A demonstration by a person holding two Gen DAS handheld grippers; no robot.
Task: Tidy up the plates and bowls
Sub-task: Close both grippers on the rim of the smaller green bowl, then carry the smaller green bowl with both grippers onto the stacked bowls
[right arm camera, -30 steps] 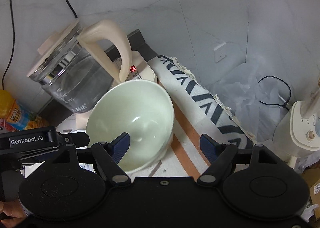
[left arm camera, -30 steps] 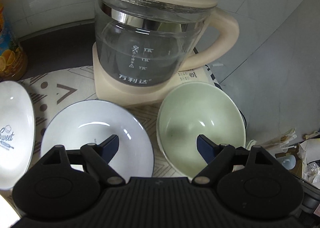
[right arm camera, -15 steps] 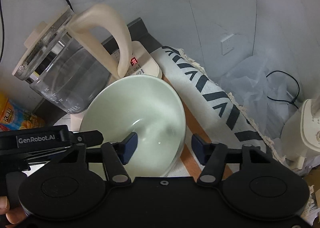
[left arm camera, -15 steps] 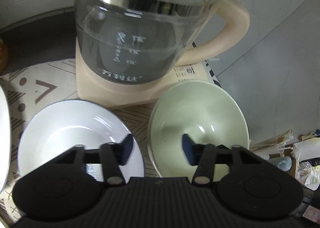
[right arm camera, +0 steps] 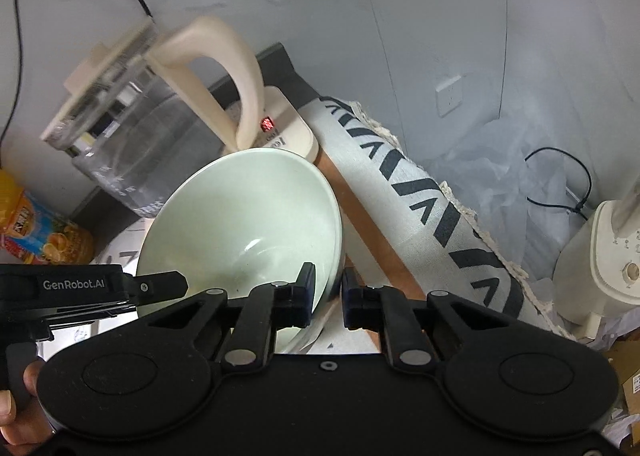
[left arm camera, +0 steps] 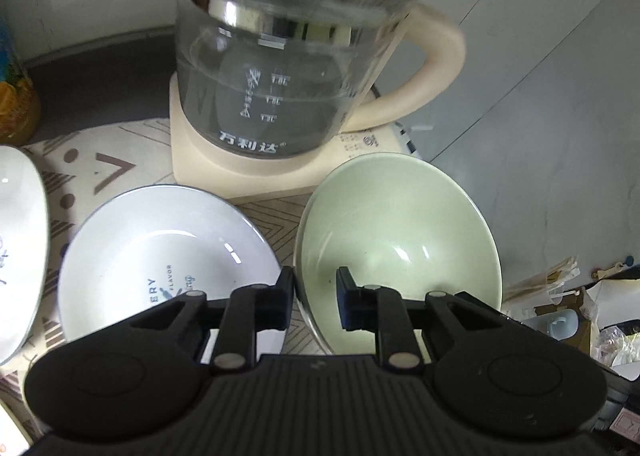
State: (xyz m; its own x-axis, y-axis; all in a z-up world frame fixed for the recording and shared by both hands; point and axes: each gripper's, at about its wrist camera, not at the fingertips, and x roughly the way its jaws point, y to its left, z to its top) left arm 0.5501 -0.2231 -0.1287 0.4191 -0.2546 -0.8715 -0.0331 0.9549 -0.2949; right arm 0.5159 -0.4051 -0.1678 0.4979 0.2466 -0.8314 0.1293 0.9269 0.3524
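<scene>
1. Left wrist view: the left gripper (left arm camera: 314, 298) has its two fingers drawn close on the near-left rim of the green bowl (left arm camera: 400, 240), one finger outside the wall and one inside, so it is clamped on that rim.
2. The green bowl sits tilted near the right edge of the patterned mat (left arm camera: 100, 168), just in front of the glass kettle (left arm camera: 288, 84) on its cream base.
3. A white bowl (left arm camera: 160, 256) with printed lettering lies just left of the green one, and a white plate (left arm camera: 20, 248) shows at the mat's left edge.
4. Right wrist view: the right gripper (right arm camera: 326, 296) pinches the near-right rim of the green bowl (right arm camera: 248, 224), fingers on either side of the wall.
5. The kettle (right arm camera: 152, 124) stands behind the bowl; the mat's fringed edge (right arm camera: 440, 216) hangs over the right side, and the left gripper's body (right arm camera: 76, 288) reaches in from the left.
</scene>
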